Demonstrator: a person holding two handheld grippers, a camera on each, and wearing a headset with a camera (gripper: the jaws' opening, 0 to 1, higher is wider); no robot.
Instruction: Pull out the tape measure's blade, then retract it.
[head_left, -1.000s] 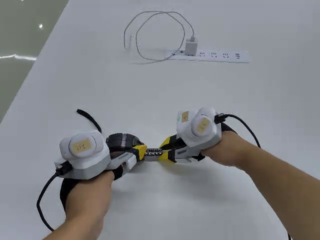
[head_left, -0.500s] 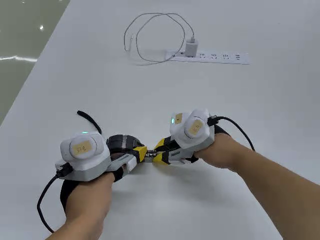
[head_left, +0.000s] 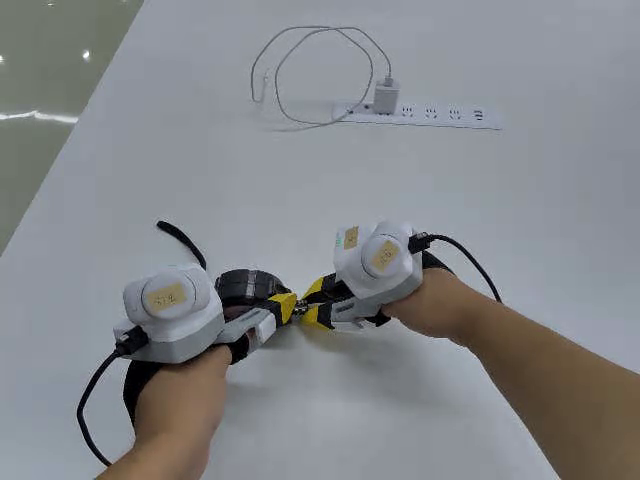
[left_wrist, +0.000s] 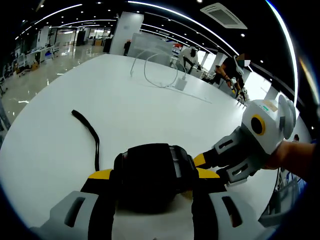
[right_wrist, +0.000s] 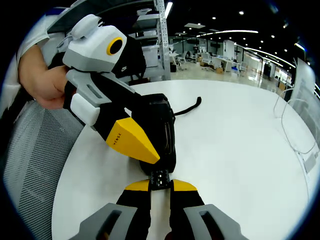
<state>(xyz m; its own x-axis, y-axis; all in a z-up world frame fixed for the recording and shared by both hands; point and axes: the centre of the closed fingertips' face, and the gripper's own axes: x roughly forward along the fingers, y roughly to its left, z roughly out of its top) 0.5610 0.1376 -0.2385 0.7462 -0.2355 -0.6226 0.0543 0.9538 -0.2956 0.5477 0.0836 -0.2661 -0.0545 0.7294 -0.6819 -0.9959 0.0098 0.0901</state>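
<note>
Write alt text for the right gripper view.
The right gripper is shut on the blade tip of a black tape measure, with very little blade showing. The left gripper, held in a person's hand, comes in from the left and clamps the tape measure. A black strap trails behind it on the white table.

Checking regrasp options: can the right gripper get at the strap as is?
Probably not: the right gripper is shut on the blade tip, and the case and left gripper sit between it and the strap.
</note>
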